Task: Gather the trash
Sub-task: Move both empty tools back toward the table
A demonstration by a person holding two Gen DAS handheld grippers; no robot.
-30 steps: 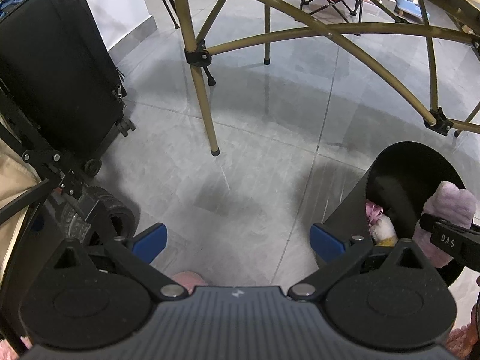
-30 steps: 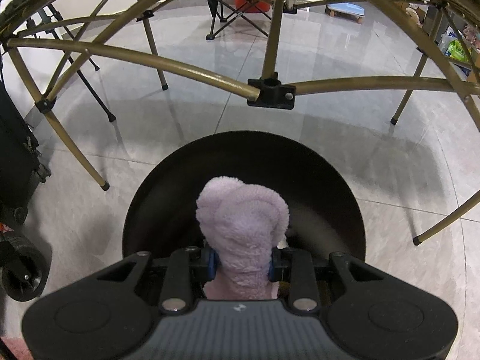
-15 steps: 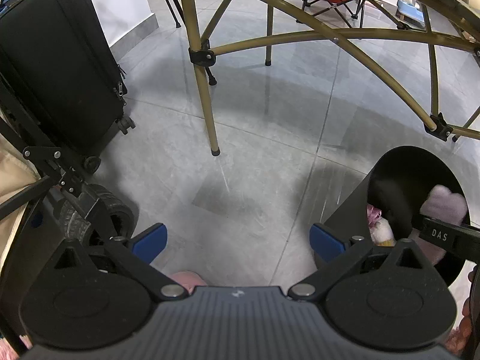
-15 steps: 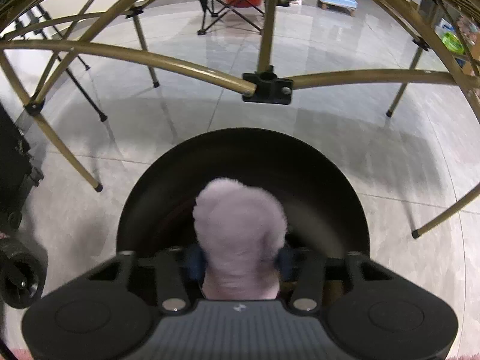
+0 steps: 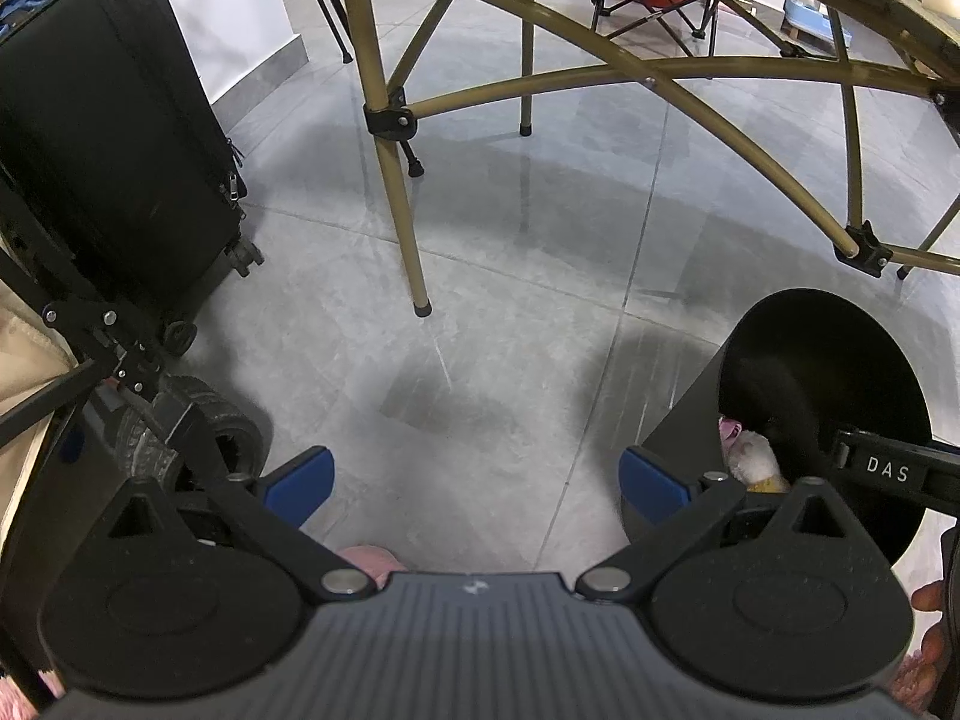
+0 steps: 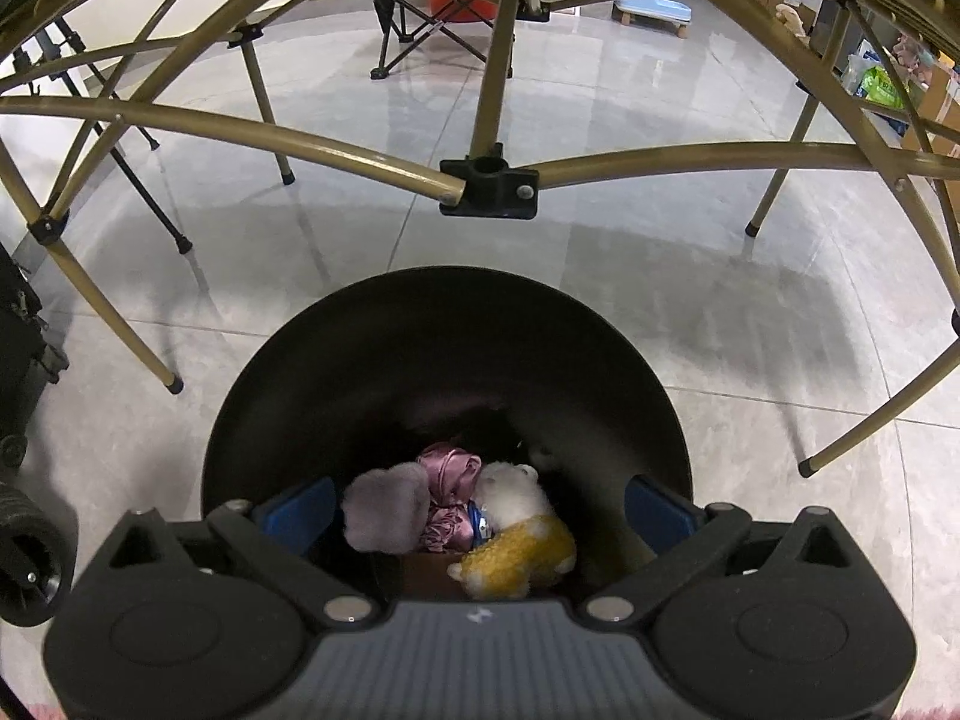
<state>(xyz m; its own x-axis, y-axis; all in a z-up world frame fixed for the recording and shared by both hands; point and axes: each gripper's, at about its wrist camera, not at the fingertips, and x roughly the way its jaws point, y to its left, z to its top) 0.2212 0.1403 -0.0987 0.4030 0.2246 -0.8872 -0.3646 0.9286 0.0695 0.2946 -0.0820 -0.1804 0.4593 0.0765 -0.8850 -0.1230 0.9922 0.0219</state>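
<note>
A round black bin (image 6: 447, 348) stands on the grey floor; it also shows at the right of the left wrist view (image 5: 840, 348). My right gripper (image 6: 477, 507) is open and empty right over the bin's mouth. Inside lie a fluffy lilac piece (image 6: 387, 507), a crumpled pink cloth (image 6: 450, 480) and a white and yellow plush toy (image 6: 516, 534). My left gripper (image 5: 477, 480) is open and empty above bare floor, left of the bin. A pink fluffy thing (image 5: 366, 558) peeks out just under it.
A gold folding-table frame (image 6: 336, 150) arches over the bin, with a leg (image 5: 399, 204) on the floor ahead of my left gripper. A black suitcase (image 5: 114, 138) and a cart wheel (image 5: 198, 432) stand at the left. A folding chair (image 6: 438, 18) is far back.
My right gripper has opened and let go of the lilac fluffy piece, which has dropped into the bin. The left gripper has barely moved.
</note>
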